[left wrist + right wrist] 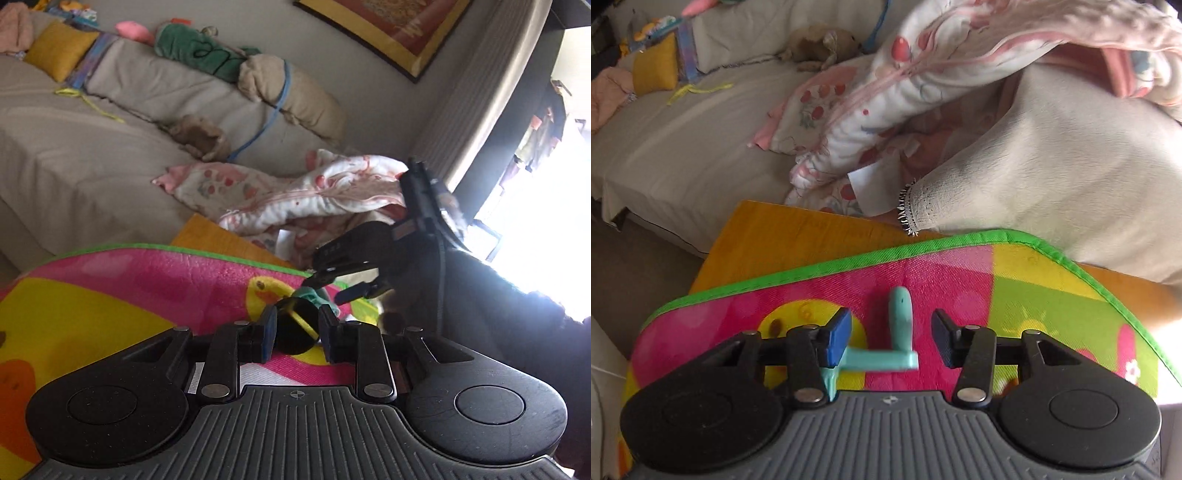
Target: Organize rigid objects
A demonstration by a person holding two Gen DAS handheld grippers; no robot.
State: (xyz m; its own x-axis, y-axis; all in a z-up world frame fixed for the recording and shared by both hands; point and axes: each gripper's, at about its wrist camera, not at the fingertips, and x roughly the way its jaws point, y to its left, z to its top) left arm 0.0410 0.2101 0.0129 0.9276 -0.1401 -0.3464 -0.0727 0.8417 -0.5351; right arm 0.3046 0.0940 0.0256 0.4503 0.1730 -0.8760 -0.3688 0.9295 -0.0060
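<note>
Hook-shaped toy (899,332) on play mat (1034,280), blanket (886,103) on sofa (683,129) behind

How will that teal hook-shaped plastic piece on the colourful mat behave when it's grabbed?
The teal piece looks like stiff moulded plastic, so it probably keeps its shape. Its thin bent arms suggest it is light. Lying flat on the mat, it seems likelier to pivot or slide than roll.

colourful green-edged play mat (960,266) over an orange board (783,236), a teal plastic piece (899,314) on the mat
</note>
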